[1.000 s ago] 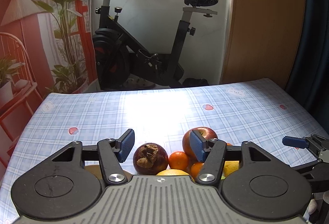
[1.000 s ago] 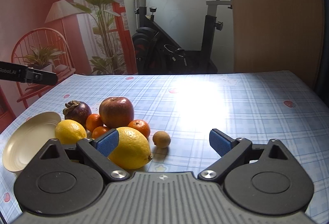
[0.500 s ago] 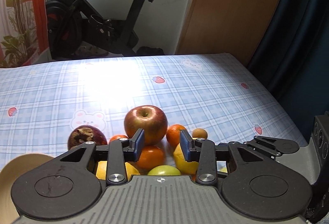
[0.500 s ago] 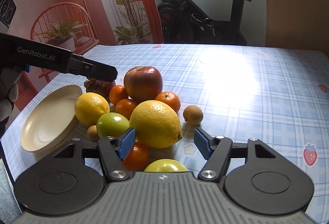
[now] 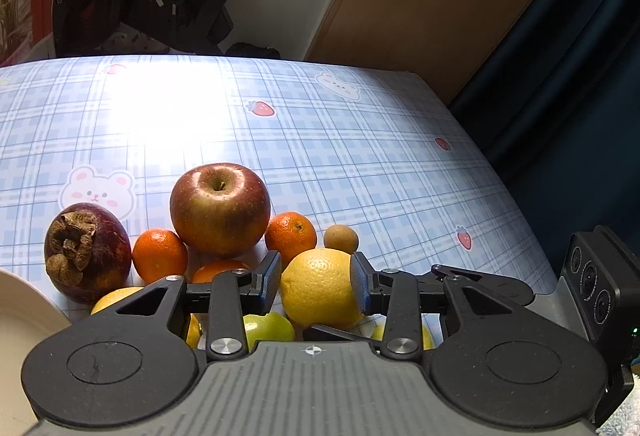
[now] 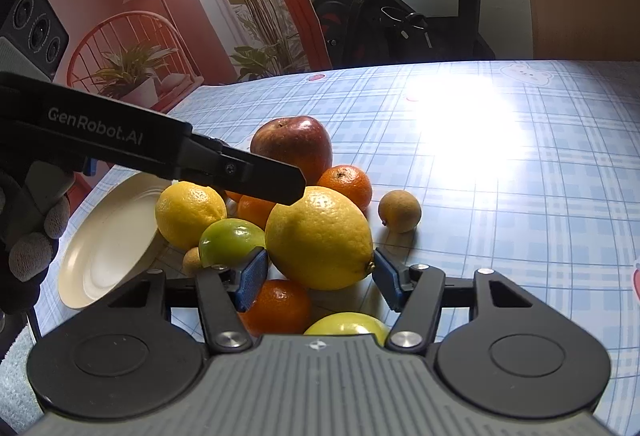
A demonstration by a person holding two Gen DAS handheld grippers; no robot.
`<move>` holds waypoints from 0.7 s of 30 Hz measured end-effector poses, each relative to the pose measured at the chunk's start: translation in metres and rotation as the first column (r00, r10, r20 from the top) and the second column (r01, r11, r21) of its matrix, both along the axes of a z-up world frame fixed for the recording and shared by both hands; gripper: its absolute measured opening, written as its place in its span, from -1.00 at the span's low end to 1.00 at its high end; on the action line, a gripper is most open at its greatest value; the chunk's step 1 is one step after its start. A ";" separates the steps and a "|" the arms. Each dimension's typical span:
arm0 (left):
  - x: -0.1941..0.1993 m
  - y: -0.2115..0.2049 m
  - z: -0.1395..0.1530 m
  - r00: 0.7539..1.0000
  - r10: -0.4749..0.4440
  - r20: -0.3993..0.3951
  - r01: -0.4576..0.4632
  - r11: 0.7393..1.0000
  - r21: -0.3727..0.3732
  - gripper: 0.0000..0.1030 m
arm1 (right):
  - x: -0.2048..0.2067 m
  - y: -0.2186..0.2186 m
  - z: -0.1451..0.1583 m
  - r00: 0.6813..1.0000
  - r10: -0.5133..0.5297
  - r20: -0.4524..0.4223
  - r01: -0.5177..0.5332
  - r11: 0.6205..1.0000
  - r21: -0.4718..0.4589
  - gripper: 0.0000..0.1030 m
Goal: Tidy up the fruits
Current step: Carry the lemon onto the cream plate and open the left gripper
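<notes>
A table under a glossy blue plaid cloth printed with bears and strawberries carried everything. At its left edge sat a round, smooth cream plate, shallow and ringed inside. The fruit lay heaped just beside the plate. Largest were a shiny red apple with a dimpled top at the far side of the heap and a big oval lemon with pebbled yellow skin near the front. The left gripper straddled that lemon, its ribbed pads at both flanks; whether they pressed it could not be told. The right gripper stood apart, blue pads either side of the lemon's near end, seemingly not squeezing. A smaller lemon touched the plate. A dark purple mangosteen wore a dry, crinkled cap. A smooth green fruit and several dimpled tangerines filled the gaps. A small, dull brown round fruit sat slightly apart on the right.
</notes>
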State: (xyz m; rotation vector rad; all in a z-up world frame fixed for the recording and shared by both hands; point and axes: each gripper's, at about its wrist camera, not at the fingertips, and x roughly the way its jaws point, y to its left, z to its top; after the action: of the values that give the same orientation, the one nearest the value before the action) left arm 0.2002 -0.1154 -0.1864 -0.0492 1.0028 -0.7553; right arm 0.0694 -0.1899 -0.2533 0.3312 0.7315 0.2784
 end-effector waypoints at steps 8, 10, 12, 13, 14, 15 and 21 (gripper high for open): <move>0.010 -0.008 -0.011 0.998 -0.014 -0.065 0.012 1.000 -0.024 -0.21 | 0.003 0.002 -0.001 1.000 -0.011 0.002 0.011 1.000 0.000 0.14; 0.007 -0.006 -0.006 0.997 -0.018 -0.068 0.016 0.999 -0.033 -0.21 | 0.000 0.003 0.001 1.000 -0.018 0.001 0.018 1.000 -0.007 0.14; 0.003 -0.003 0.000 0.998 -0.023 -0.058 0.021 0.999 -0.039 -0.21 | -0.003 0.005 0.005 1.000 -0.022 0.008 0.022 1.000 -0.009 0.14; 0.001 -0.001 0.004 0.998 -0.024 -0.054 0.021 0.999 -0.043 -0.21 | -0.005 0.006 0.008 1.000 -0.023 0.013 0.023 1.000 -0.013 0.14; -0.001 0.001 0.007 0.998 -0.023 -0.051 0.020 0.999 -0.048 -0.21 | -0.006 0.007 0.011 1.000 -0.022 0.019 0.022 1.000 -0.018 0.14; -0.002 0.004 0.011 0.999 -0.022 -0.047 0.019 0.998 -0.054 -0.21 | -0.007 0.008 0.016 0.999 -0.020 0.026 0.020 1.000 -0.024 0.14; -0.008 0.037 0.041 1.000 0.017 -0.015 -0.018 0.996 -0.086 -0.21 | -0.004 0.028 0.042 0.997 0.033 0.076 -0.029 0.998 -0.047 0.14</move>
State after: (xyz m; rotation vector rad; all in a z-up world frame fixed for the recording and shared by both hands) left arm 0.1927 -0.0780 -0.1455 -0.1380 0.9815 -0.7826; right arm 0.0650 -0.1615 -0.2117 0.2640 0.6671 0.3016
